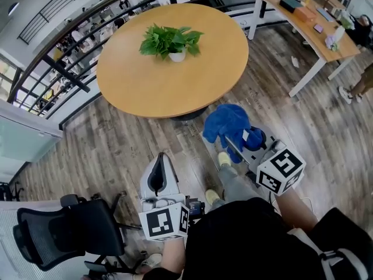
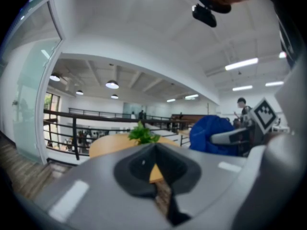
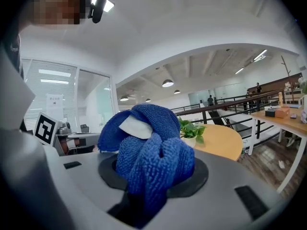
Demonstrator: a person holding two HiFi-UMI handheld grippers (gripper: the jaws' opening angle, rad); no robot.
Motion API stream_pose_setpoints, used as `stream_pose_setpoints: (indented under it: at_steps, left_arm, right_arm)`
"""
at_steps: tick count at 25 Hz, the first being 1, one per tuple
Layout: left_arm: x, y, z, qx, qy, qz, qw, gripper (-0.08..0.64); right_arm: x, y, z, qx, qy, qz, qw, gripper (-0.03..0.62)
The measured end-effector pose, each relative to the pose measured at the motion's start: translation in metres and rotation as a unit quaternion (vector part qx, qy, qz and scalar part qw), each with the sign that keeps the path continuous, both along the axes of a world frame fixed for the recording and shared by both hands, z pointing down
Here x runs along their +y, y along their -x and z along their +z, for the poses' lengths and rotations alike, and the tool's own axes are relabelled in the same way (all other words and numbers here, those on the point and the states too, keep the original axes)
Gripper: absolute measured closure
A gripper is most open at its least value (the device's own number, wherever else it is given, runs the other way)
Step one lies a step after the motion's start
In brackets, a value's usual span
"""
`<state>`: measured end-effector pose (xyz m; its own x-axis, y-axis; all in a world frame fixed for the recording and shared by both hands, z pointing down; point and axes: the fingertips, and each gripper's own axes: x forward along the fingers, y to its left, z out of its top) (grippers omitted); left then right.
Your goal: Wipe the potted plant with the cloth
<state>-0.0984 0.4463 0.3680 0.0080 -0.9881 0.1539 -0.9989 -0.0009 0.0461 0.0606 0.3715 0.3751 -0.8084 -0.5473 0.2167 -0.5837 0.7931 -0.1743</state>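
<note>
The right gripper (image 3: 148, 188) has its fingers (image 3: 192, 178) closed on a bunched blue cloth (image 3: 148, 143). Most of the cloth bulges loose above the pinch, so a drag across the leaves (image 1: 160, 39) could tug it free. The left gripper (image 2: 156, 176) is fully closed with nothing in it. Unless it opens to brace the pot (image 1: 176, 56), a sideways wipe would likely tip or slide the plant.

The potted plant (image 1: 171, 42) stands alone near the far edge of the round worktop (image 1: 175, 92). It is well apart from both grippers, which hang over the floor (image 1: 116, 139) short of the near edge. It is 1 small white pot under a wide spread of thin green leaves, top-heavy and probably light.
</note>
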Motion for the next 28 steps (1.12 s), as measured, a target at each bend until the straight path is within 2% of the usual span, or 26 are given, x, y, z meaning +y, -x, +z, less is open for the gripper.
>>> stream_pose_setpoints:
  at_steps: [6,14,28]
  left_arm:
    - [-0.058,0.01,-0.007,-0.013,0.001,-0.014,0.9998,0.559]
    - [-0.141,0.004,-0.017,-0.028,0.005,-0.021,0.9994,0.559]
    - [-0.213,0.004,-0.02,-0.039,0.012,-0.049,0.9979,0.56]
  right_arm:
    - [-0.062,0.007,0.009,0.01,0.002,-0.01,1.0,0.434]
    - [-0.139,0.012,0.006,0.002,0.001,-0.04,0.999,0.434]
    - [-0.215,0.016,0.004,0.012,-0.015,-0.076,0.997,0.434]
